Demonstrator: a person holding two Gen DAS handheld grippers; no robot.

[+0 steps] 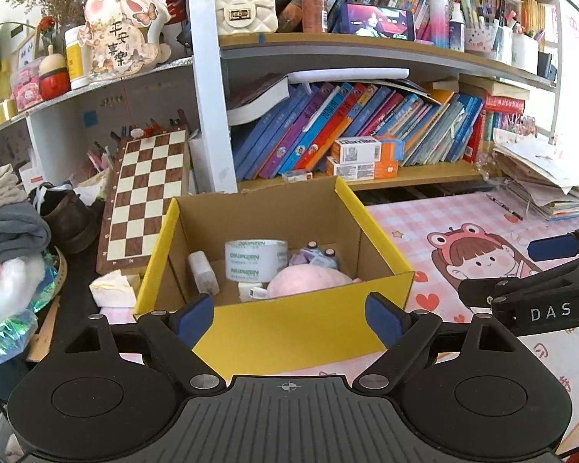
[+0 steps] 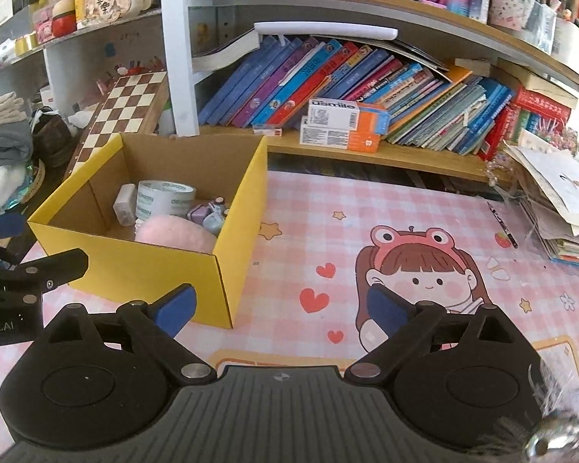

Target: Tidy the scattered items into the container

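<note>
A yellow cardboard box [image 1: 301, 328] stands on the pink mat; it also shows in the right wrist view [image 2: 150, 270] at the left. Inside lie a tape roll [image 1: 255, 260], a pink plush [image 1: 308, 279], a white charger [image 1: 204, 273] and small purple items [image 1: 318, 256]. My left gripper [image 1: 289, 318] is open and empty, in front of the box's near wall. My right gripper [image 2: 281, 308] is open and empty, over the mat to the right of the box. The right gripper also shows in the left wrist view [image 1: 536, 270] at the right edge.
A bookshelf with books [image 2: 366, 88] and toothpaste boxes [image 2: 343, 127] runs behind. A chessboard [image 1: 146, 196] leans at the left beside folded clothes [image 1: 11, 227]. A paper stack [image 2: 559, 200] and a pen [image 2: 501, 223] lie at the right. A tissue [image 1: 114, 289] lies left of the box.
</note>
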